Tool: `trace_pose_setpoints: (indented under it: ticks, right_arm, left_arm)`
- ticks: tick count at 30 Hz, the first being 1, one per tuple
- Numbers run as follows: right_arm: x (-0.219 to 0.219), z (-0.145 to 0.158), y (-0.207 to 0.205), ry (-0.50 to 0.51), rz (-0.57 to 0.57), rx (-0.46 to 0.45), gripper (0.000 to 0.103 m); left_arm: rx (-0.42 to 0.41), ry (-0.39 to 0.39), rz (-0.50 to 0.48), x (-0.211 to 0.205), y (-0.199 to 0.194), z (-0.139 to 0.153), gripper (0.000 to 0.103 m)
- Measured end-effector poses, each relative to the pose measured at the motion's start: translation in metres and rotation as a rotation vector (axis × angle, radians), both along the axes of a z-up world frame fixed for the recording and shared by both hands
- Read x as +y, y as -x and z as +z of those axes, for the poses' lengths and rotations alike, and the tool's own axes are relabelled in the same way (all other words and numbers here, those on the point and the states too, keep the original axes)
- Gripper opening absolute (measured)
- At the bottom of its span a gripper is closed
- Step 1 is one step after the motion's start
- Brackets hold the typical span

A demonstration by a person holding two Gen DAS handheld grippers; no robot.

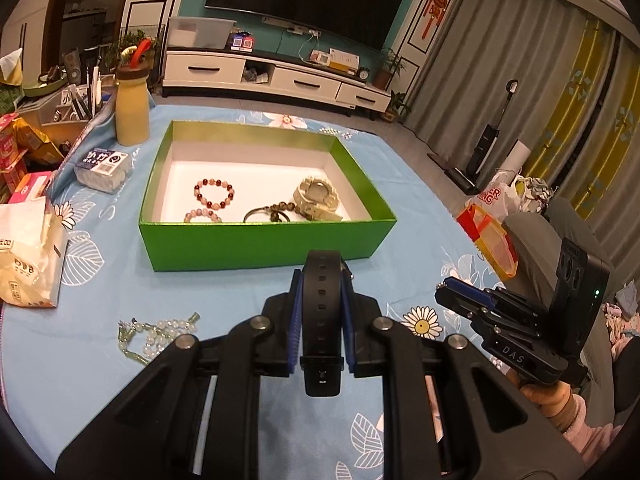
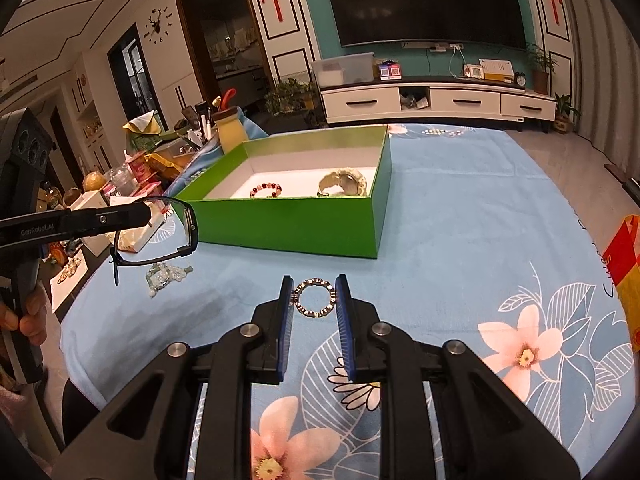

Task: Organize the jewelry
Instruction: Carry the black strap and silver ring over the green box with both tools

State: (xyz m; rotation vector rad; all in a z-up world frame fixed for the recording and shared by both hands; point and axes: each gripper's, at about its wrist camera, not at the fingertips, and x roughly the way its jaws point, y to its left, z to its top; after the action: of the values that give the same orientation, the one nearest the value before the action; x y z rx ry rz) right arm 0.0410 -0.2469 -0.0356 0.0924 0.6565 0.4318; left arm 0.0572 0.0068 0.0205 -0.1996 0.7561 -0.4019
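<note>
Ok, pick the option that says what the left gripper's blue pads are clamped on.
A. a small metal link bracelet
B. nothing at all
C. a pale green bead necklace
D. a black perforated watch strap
D: the left gripper has its blue pads pressed on the black perforated watch strap, which the right wrist view shows hanging off the table as a loop.

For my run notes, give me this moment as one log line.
left tongs: shut on black rubber watch strap | right tongs: shut on small metal-link ring bracelet | open green cardboard box: ahead, holding bracelets
</note>
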Motion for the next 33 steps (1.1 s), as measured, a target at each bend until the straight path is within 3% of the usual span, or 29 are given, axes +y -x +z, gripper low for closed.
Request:
trace_pose_setpoints:
  ticks: [33]
  right_arm:
    - [-0.003, 0.009, -0.002, -0.026, -0.004, -0.019, 0.021]
  left_arm:
    - [-0.072, -0.020, 0.002, 0.003, -0.007, 0.028, 0.017]
